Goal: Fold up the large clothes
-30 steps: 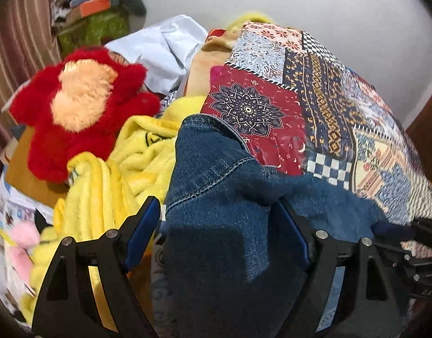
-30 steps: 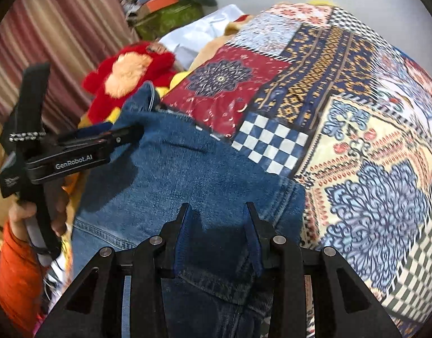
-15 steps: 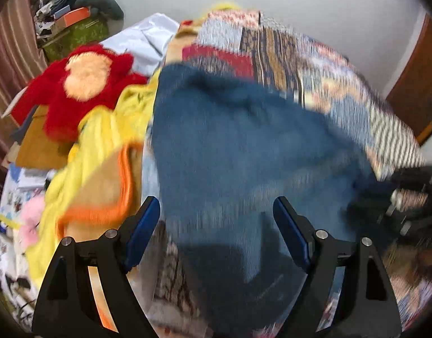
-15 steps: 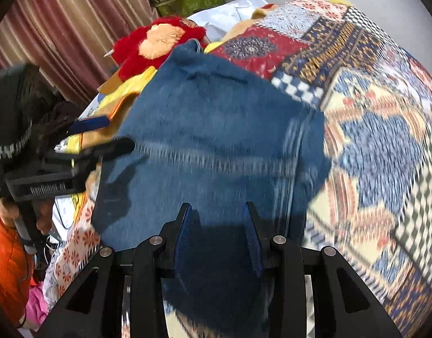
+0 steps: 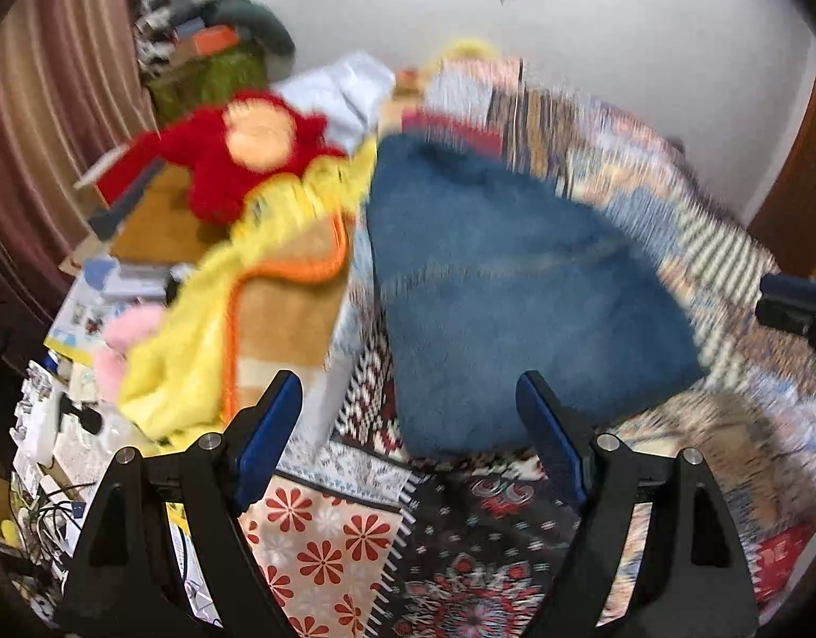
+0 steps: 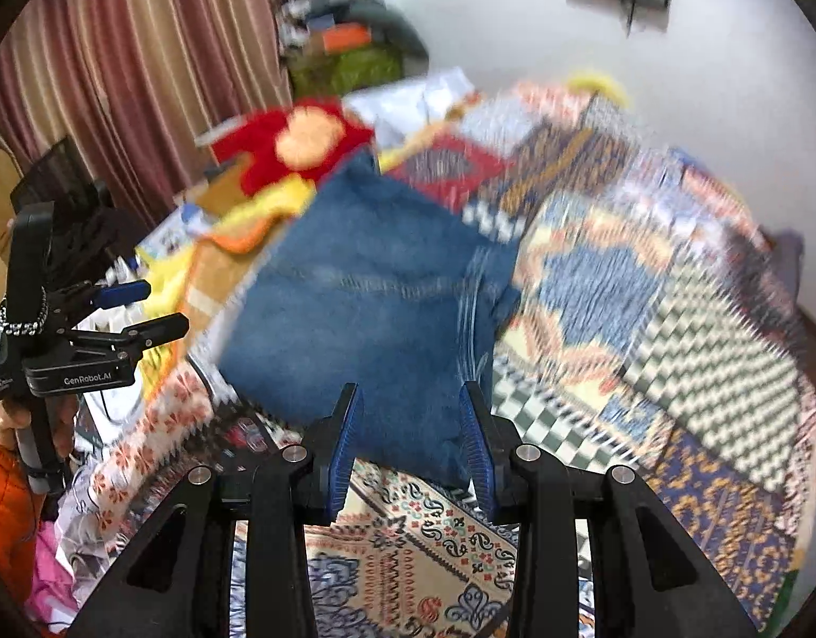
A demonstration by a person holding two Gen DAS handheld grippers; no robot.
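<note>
Folded denim garment [image 5: 514, 287] lying as a compact bundle on the patterned bedspread [image 6: 673, 319], seemingly one fold stage done and perhaps another or stacking left, left gripper [image 5: 408, 441] spread wide and empty, right gripper [image 6: 410, 441] partly apart, clamping nothing.

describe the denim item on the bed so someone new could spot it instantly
Start at the bed's multicoloured patchwork bedspread. On its left part, just right of the yellow fleece blanket and red plush toy, lies a folded blue denim garment. It is the only plain, unpatterned blue cloth there.
</note>
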